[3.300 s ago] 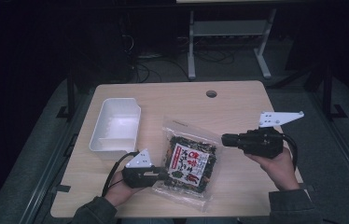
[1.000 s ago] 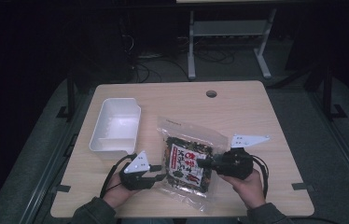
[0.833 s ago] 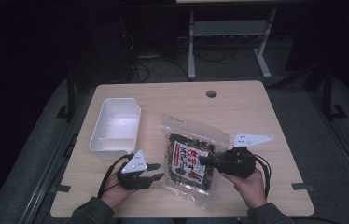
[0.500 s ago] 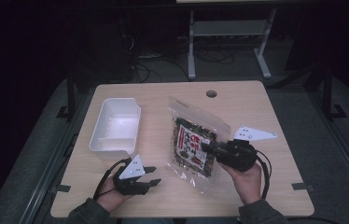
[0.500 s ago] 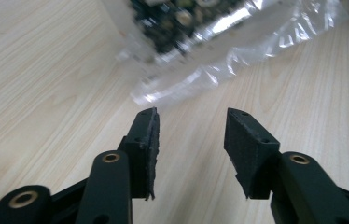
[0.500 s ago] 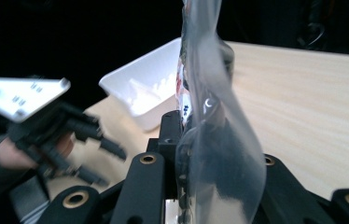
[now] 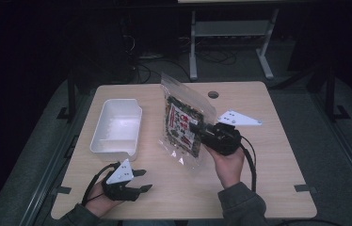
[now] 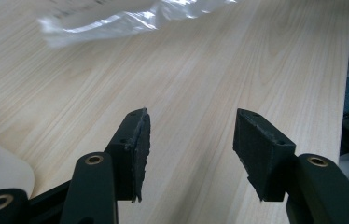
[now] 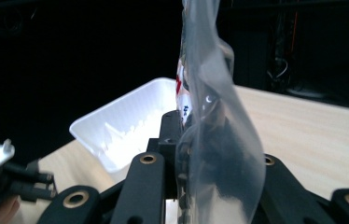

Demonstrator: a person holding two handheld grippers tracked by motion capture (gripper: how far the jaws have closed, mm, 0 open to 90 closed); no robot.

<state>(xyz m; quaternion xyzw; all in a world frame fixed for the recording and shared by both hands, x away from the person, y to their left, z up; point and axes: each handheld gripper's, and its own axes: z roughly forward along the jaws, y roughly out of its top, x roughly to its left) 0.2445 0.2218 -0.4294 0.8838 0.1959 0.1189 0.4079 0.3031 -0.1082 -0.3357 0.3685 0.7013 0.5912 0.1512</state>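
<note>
Right tongs (image 7: 194, 127) clench the bag (image 7: 182, 120), lifted upright just right of the tray (image 7: 117, 125); left tongs (image 7: 145, 180), just opening, stand released and empty; the light, limp, slippery film is best gripped at 1 edge.

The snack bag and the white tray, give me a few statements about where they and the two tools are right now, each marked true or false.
1. The right tool grips the snack bag, lifted nearly upright. True.
2. The left tool holds the bag's corner. False: its jaws are open with only bare table between them.
3. The white tray has the bag inside. False: the bag is beside it, to its right in the high view.
4. The left tool is near the table's front edge. True.
</note>
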